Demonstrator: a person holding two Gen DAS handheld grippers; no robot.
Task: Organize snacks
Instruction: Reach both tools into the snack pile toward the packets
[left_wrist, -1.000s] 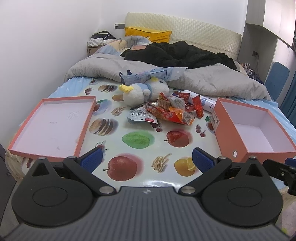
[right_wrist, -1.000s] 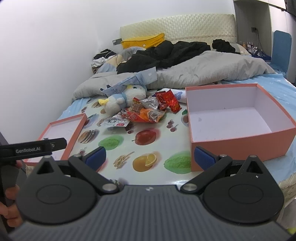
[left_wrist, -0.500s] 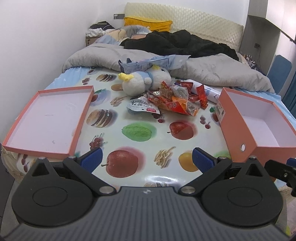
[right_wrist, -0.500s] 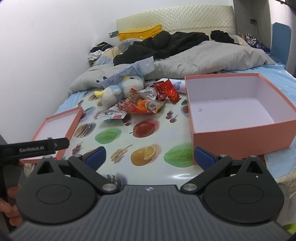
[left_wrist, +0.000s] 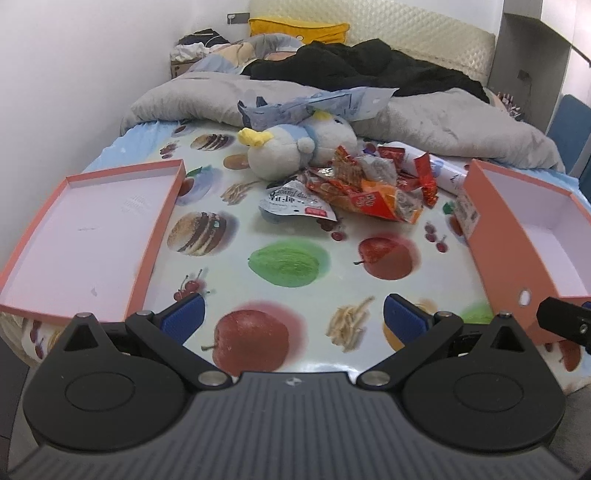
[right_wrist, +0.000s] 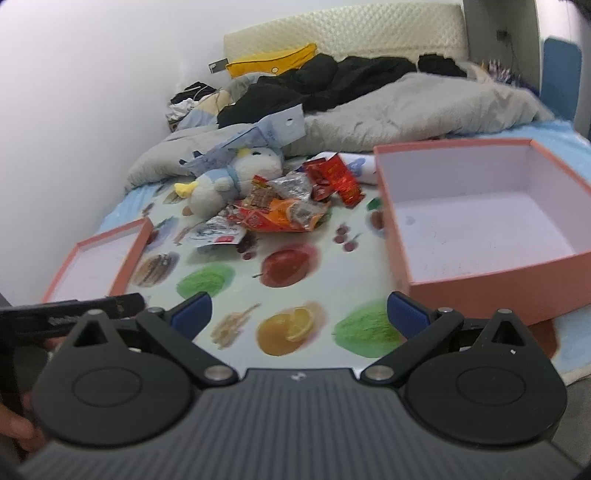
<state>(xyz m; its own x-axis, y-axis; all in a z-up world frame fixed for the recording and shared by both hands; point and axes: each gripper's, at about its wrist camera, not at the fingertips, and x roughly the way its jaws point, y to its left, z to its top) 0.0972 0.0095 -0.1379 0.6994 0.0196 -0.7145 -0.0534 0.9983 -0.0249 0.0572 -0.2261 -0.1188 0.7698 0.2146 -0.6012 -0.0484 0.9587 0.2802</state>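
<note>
A pile of snack packets (left_wrist: 369, 188) in red, orange and silver lies on the fruit-print sheet (left_wrist: 288, 266), with a white pouch (left_wrist: 291, 201) at its near left. The pile also shows in the right wrist view (right_wrist: 288, 206). An empty deep orange box (right_wrist: 476, 221) stands at the right, and its shallow lid (left_wrist: 88, 236) lies open at the left. My left gripper (left_wrist: 293, 319) is open and empty over the near edge. My right gripper (right_wrist: 299, 314) is open and empty, left of the deep box.
A plush penguin (left_wrist: 295, 147) lies just behind the pile under a blue paper bag (left_wrist: 314, 105). A grey duvet (left_wrist: 424, 118), black clothes and a yellow pillow fill the far bed. A white wall runs along the left. A blue chair (left_wrist: 570, 125) stands at the right.
Both grippers have moved forward over the bed toward the snack pile, which looks larger. Both stay open.
</note>
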